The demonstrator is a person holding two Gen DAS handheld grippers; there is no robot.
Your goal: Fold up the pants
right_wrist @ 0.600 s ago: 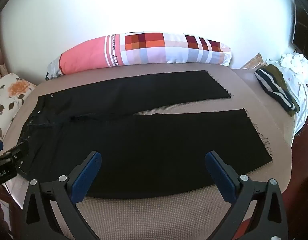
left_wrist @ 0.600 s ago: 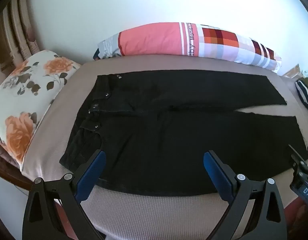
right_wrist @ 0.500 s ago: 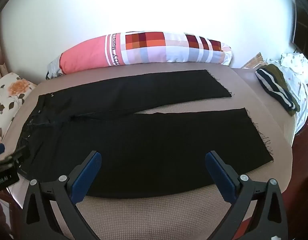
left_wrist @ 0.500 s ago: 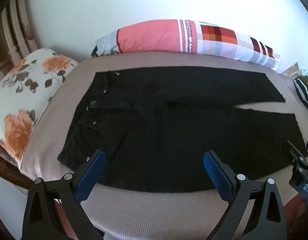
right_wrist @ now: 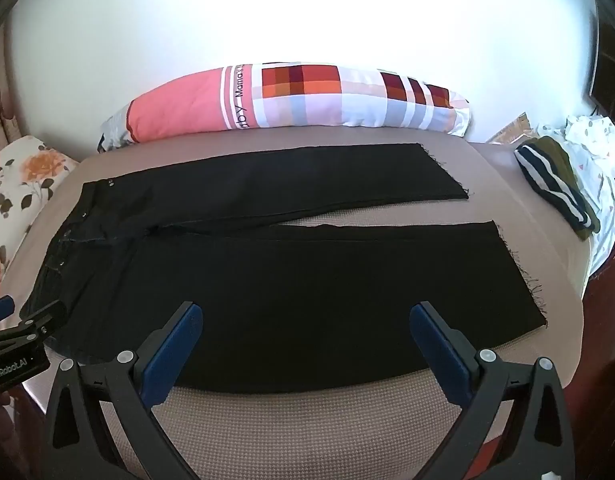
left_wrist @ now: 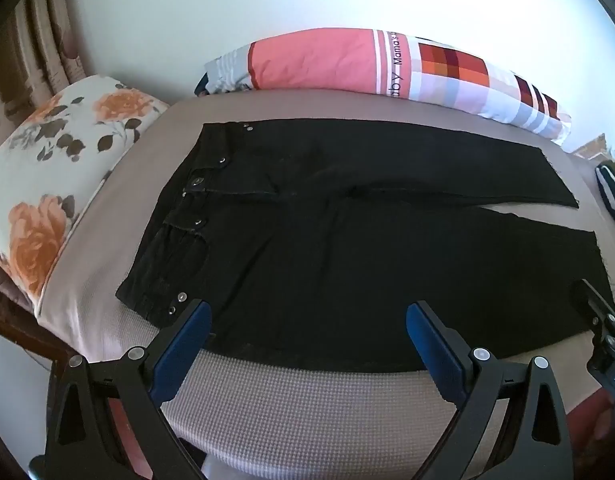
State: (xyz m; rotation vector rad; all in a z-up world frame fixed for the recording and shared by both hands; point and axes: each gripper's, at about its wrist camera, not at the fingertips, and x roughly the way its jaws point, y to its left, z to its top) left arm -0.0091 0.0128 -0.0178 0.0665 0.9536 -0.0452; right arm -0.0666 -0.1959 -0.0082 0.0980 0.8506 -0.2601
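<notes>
Black pants (left_wrist: pixel 347 248) lie flat and spread on a beige bed, waistband to the left, both legs running right with frayed hems; they also show in the right wrist view (right_wrist: pixel 291 280). My left gripper (left_wrist: pixel 307 320) is open and empty, hovering over the near edge of the pants close to the waistband. My right gripper (right_wrist: pixel 307 320) is open and empty over the near leg. Each gripper shows at the edge of the other's view.
A pink and checked bolster pillow (right_wrist: pixel 291 100) lies along the far side against the wall. A floral cushion (left_wrist: pixel 63 168) sits at the left. A striped dark garment (right_wrist: pixel 555 184) and white clothes (right_wrist: pixel 599 160) lie at the right. The bed's bare front strip (right_wrist: pixel 307 432) is below the grippers.
Both grippers shifted slightly, the left view sliding a little toward the waistband. The pants have not moved, and both grippers stay open.
</notes>
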